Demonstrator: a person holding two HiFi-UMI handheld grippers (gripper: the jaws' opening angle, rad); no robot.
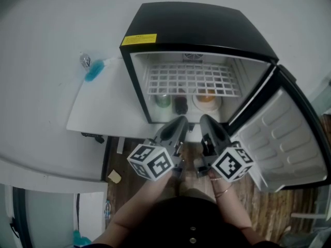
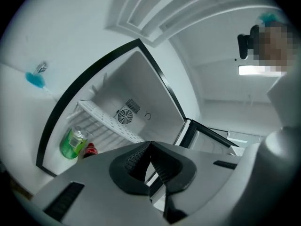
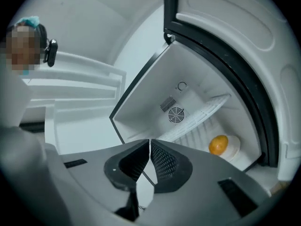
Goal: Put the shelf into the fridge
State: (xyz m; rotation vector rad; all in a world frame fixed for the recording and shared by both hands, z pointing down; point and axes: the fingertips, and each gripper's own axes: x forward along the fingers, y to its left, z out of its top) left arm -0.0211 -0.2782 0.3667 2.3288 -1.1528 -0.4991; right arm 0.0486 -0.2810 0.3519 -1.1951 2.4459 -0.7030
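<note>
Inside the small fridge (image 1: 207,25), the white wire shelf (image 1: 191,80) lies flat in the upper part of the cabinet, and it seems to sit on the side rails at both ends. Under it stand a green bottle (image 1: 163,99), a dark bottle (image 1: 180,105) and an orange (image 1: 206,99) on a plate (image 3: 233,144). The fridge door (image 1: 284,138) is swung wide open to the right.

The left gripper (image 1: 178,120) and the right gripper (image 1: 205,119) are side by side just in front of the opening, outside the cabinet and apart from the shelf. In each gripper view the jaws are closed together at the tips and nothing is between them.

By these pictures, the main step looks done, because the shelf is in its place and no gripper holds it. What may be left is only to close the door, if this is wanted.
</note>
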